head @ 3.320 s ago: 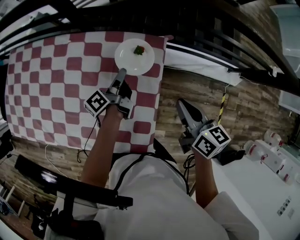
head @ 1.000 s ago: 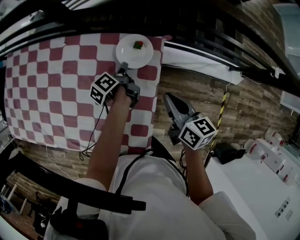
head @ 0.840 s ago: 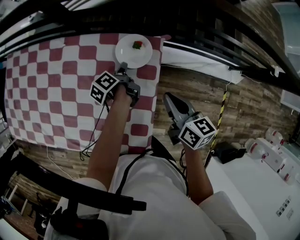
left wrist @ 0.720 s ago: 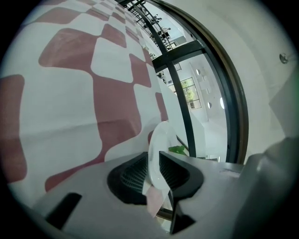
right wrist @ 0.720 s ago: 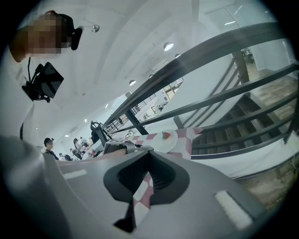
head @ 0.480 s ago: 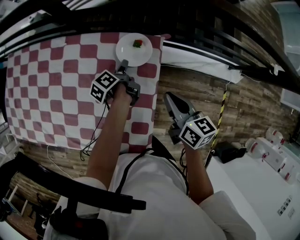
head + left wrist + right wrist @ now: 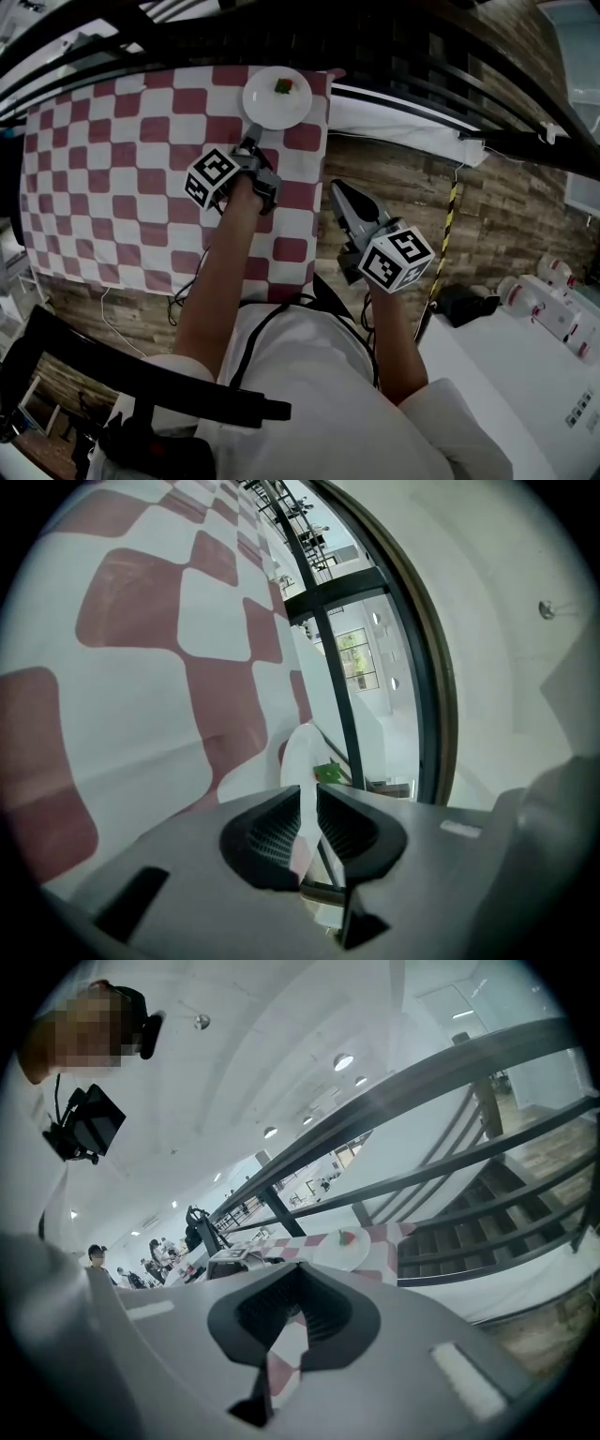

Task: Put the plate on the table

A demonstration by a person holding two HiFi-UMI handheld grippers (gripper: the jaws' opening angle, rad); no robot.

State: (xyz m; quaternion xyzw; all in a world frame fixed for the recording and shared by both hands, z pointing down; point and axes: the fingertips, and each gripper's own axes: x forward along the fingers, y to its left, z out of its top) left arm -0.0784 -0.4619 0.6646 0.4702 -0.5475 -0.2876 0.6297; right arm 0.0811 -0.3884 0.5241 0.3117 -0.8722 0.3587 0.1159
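Left gripper view: ribbed fingers (image 7: 269, 832) pinch round plate (image 7: 299, 761)

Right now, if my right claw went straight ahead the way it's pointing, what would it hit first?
The right claw would likely meet the checkered tablecloth near the table's right edge. The plate, held by the left claw, lies farther along. Height is hard to judge.

The left arm (image 7: 220, 272) is stretched forward, and the left gripper (image 7: 251, 142) is held with its jaws clamped on the rim of the plate (image 7: 265, 105). The right arm (image 7: 389, 323) is bent close to the body, and the right gripper (image 7: 340, 191) is pointed forward, jaws together with nothing between them.
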